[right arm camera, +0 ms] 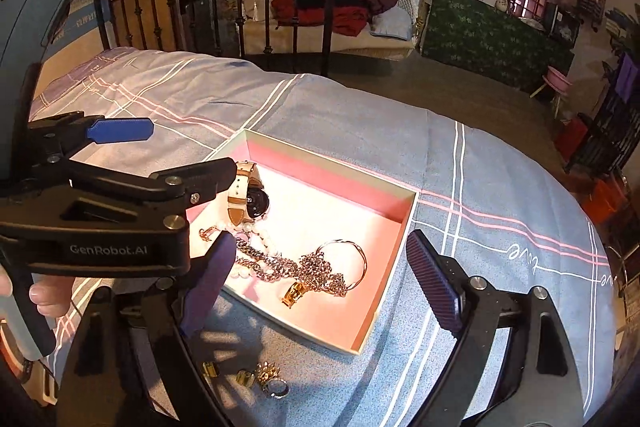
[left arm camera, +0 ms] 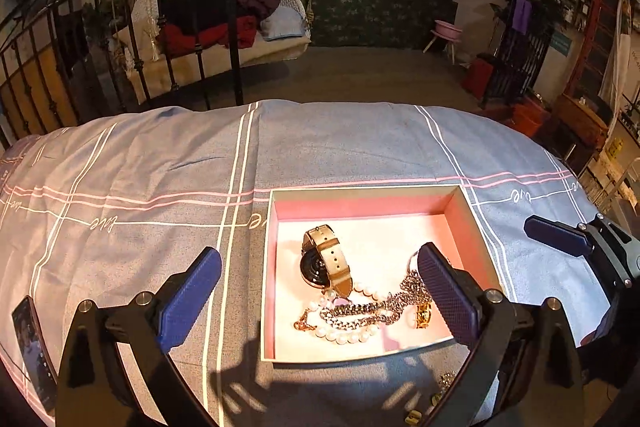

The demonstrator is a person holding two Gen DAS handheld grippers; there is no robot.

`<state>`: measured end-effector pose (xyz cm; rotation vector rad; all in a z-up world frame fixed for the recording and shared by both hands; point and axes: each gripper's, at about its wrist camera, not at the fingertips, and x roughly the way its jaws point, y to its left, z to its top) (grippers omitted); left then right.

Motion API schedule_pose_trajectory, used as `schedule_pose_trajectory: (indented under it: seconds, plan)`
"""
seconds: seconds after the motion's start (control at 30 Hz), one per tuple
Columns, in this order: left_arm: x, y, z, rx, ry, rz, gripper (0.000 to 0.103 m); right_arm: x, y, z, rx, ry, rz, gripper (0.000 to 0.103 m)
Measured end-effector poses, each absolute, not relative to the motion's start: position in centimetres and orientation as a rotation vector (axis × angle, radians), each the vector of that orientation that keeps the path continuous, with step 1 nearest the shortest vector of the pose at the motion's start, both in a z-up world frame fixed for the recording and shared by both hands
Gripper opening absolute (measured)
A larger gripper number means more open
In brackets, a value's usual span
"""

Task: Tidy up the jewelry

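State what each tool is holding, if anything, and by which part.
Nothing is held. The left tool and right tool are both open and empty above the box; the watch lies loose inside.

A: What's hidden in the box?

B: The left gripper's right finger covers part of the silver chain and bangle.

A: And near the bedspread's front edge?

B: Small gold pieces, half behind that gripper; the phone is cut off at the left.
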<state>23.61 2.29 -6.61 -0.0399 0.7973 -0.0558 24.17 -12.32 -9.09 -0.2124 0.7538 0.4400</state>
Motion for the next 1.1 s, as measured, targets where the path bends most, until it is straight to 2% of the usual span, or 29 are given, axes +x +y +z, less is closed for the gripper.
schedule_pose_trajectory:
  seconds: [0.13, 0.27, 0.4, 0.47, 0.6, 0.67, 0.73, 0.77, 0.87, 0.93, 1.0, 1.1]
  plan:
    - [20.2, 2.7, -7.8, -0.068, 0.798, -0.079, 0.097, 20.7, -14.0, -9.5, -0.206, 0.723, 0.411, 0.086]
    - [16.4, 2.0, -10.7, -0.081, 0.855, -0.134, 0.097, 17.2, -15.7, -12.2, -0.182, 0.776, 0.403, 0.086]
    - [14.4, 0.2, -13.3, -0.024, 0.887, -0.154, 0.095, 15.4, -16.3, -15.6, -0.183, 0.876, 0.403, 0.071]
    - [14.1, -1.0, -14.3, 0.037, 0.900, -0.168, 0.088, 14.8, -16.2, -16.8, -0.217, 0.911, 0.401, 0.068]
    - [14.6, -2.7, -15.6, 0.103, 0.919, -0.205, 0.056, 14.5, -16.3, -17.6, -0.223, 0.926, 0.406, 0.068]
    - [14.8, -3.2, -15.8, 0.143, 0.896, -0.199, 0.047, 14.7, -16.3, -17.5, -0.215, 0.929, 0.415, 0.068]
    - [14.9, -3.4, -15.9, 0.157, 0.891, -0.215, 0.018, 14.8, -16.3, -17.6, -0.215, 0.925, 0.418, 0.068]
    - [15.0, -3.2, -15.8, 0.149, 0.889, -0.214, 0.012, 15.0, -16.2, -17.5, -0.209, 0.930, 0.427, 0.068]
    - [15.0, -2.4, -15.7, 0.099, 0.888, -0.225, 0.009, 15.5, -16.0, -17.5, -0.187, 0.935, 0.454, 0.068]
    - [14.9, -1.9, -15.6, 0.078, 0.886, -0.221, 0.009, 15.9, -15.5, -17.4, -0.192, 0.933, 0.465, 0.064]
    - [14.7, -1.4, -15.5, 0.059, 0.881, -0.217, 0.009, 16.3, -15.0, -17.5, -0.197, 0.937, 0.485, 0.048]
    - [14.6, -0.8, -15.3, 0.038, 0.885, -0.211, 0.009, 16.9, -14.2, -17.7, -0.208, 0.939, 0.501, 0.037]
